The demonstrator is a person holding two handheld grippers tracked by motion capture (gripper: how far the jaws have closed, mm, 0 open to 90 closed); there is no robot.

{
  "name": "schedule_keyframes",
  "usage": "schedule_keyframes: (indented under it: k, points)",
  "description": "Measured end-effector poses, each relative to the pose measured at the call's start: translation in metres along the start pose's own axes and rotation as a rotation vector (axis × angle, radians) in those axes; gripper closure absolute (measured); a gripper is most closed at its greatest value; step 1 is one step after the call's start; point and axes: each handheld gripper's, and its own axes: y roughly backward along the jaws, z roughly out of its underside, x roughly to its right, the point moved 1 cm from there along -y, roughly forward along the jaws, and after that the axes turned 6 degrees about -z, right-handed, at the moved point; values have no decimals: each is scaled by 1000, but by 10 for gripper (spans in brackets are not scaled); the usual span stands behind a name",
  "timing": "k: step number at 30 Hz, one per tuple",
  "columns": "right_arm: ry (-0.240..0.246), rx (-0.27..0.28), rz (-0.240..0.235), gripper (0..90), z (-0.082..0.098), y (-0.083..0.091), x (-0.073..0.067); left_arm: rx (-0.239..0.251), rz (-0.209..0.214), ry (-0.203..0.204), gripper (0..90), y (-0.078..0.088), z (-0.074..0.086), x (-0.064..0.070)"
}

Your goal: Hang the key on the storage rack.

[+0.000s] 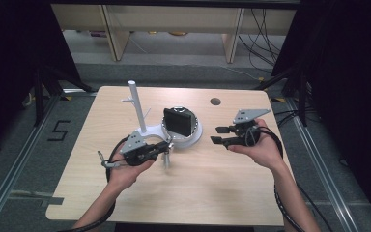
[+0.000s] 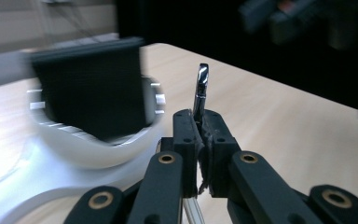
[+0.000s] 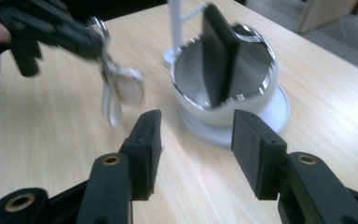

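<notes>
Nearest the person, on the bench [image 1: 198, 193]: left tongs [image 1: 166, 149] just in front of the white bowl [image 1: 188, 137], pressed together on a small shiny metal clip [image 2: 201, 88]. Clip pinched at one end, its free end poking up past the jaws in the left gripper view and, in the high view, hanging down toward the bench. In the right gripper view, blurred, with a flat silvery part dangling below the tongs.

To the right of the bowl, a little apart from it: right tongs [image 1: 218, 135], spread, nothing between the pads, pointed toward the bowl.

Inside the bowl: black flat slab [image 1: 178, 121], standing on edge, leaning against the rim.

Just behind and left of the bowl: white post [image 1: 137, 106] with short side pegs, upright on the same white base.

Beyond the bowl, near the far bench edge: round hole [image 1: 215, 101].
</notes>
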Motion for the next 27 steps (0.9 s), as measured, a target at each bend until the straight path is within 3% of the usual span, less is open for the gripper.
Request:
schedule_keyframes:
  k: [1, 2, 3, 5, 6, 7, 8, 10, 11, 12, 15, 19, 20, 21, 22, 24, 25, 27]
  points:
    - [-43, 8, 16, 538, 14, -1, 1, 15, -59, 9, 850, 8, 0, -7]
    - [-43, 8, 16, 538, 14, -1, 1, 15, -59, 9, 850, 8, 0, -7]
    - [-86, 29, 51, 538, 25, -1, 3, 28, -125, 21, 850, 16, 0, -14]
    - [-140, 51, 68, 538, 34, -1, 3, 44, -190, 27, 850, 24, 0, -22]
    - [-140, 51, 68, 538, 34, -1, 3, 44, -190, 27, 850, 24, 0, -22]
    - [-168, 72, 100, 538, 43, -1, 4, 54, -261, 20, 850, 32, 0, -30]
    - [-168, 72, 100, 538, 43, -1, 4, 54, -261, 20, 850, 32, 0, -30]
    - [-209, 68, 128, 538, 54, -5, 3, 53, -352, 19, 850, 42, 0, -40]
    - [-202, 63, 147, 538, 57, -6, 3, 54, -375, 23, 850, 44, 0, -43]
    - [-210, 72, 129, 538, 59, -8, 2, 54, -391, 35, 850, 46, 0, -45]
    - [-223, 80, 133, 538, 63, -11, -2, 50, -418, 60, 850, 48, -1, -50]
    - [-234, 80, 134, 538, 70, -15, -6, 55, -494, 86, 850, 50, -7, -63]
    - [-217, 79, 144, 538, 71, -14, -5, 62, -507, 96, 850, 50, -8, -65]
    - [-247, 81, 149, 538, 72, -13, -7, 62, -507, 96, 850, 50, -8, -65]
    - [-237, 90, 137, 538, 73, -14, -6, 59, -532, 100, 850, 48, -10, -71]
    - [-232, 83, 133, 536, 74, -13, -5, 58, -549, 109, 853, 46, -13, -77]
    - [-261, 81, 127, 535, 74, -13, -7, 59, -556, 111, 853, 45, -15, -79]
    - [-263, 80, 127, 535, 74, -12, -6, 59, -564, 115, 854, 44, -16, -82]
